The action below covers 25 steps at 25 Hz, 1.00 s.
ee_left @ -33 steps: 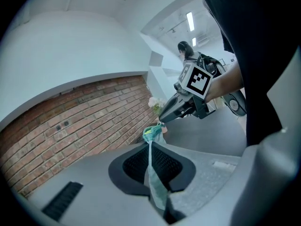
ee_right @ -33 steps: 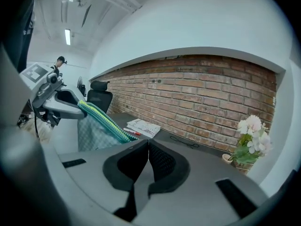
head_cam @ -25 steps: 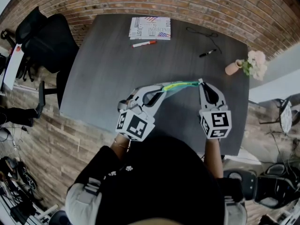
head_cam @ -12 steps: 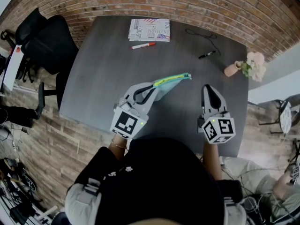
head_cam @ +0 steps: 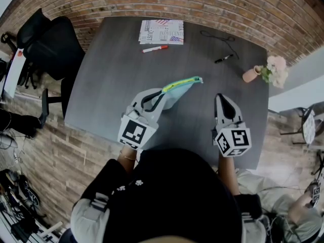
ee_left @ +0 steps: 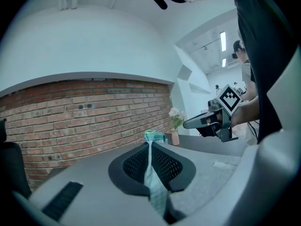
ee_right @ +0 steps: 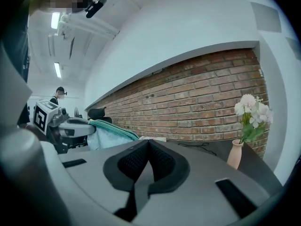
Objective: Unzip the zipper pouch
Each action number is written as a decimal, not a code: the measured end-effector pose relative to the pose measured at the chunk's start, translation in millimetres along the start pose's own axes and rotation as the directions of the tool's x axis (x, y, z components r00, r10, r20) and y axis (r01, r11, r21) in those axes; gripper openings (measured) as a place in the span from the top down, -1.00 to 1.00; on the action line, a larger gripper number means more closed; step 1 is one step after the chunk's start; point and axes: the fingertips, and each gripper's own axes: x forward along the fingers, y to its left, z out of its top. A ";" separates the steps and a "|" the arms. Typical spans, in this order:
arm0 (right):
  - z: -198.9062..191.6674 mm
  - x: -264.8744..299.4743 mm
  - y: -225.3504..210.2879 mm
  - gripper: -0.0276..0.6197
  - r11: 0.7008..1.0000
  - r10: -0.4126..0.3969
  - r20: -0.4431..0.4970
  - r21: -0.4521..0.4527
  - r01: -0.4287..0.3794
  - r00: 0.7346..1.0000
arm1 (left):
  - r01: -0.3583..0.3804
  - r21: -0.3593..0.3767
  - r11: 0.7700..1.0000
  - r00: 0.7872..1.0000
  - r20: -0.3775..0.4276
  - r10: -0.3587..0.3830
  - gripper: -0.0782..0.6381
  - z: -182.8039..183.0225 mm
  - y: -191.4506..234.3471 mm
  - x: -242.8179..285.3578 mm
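The zipper pouch, seemingly light, limp fabric, juts toward two o'clock over the desk from the left tool clamped on its near end, while the right tool, jaws just closed empty at its four o'clock, could best pinch its free end.

The zipper pouch is pale mint with a yellow-green zipper edge. The desk is dark grey with a faint wood grain, and the wall is red-brown brick. The left gripper is light grey, its cube white with black square markers, its fingers lined in black mesh. The marker is red and white. The vase is terracotta pink and its flowers are pale pink.
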 end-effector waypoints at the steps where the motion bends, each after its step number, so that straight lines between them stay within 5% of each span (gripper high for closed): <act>1: -0.2 -0.1 0.5 0.92 1.000 -0.002 -0.005 -0.006 0.002 1.000 | 0.000 -0.002 1.000 1.000 -0.001 0.000 0.76 0.0 -0.1 -0.3; 25: -6.6 0.4 8.9 0.92 0.999 0.005 -0.036 -0.035 -0.006 0.999 | -0.038 -0.033 0.999 0.999 -0.017 0.038 0.76 -7.8 9.6 -7.3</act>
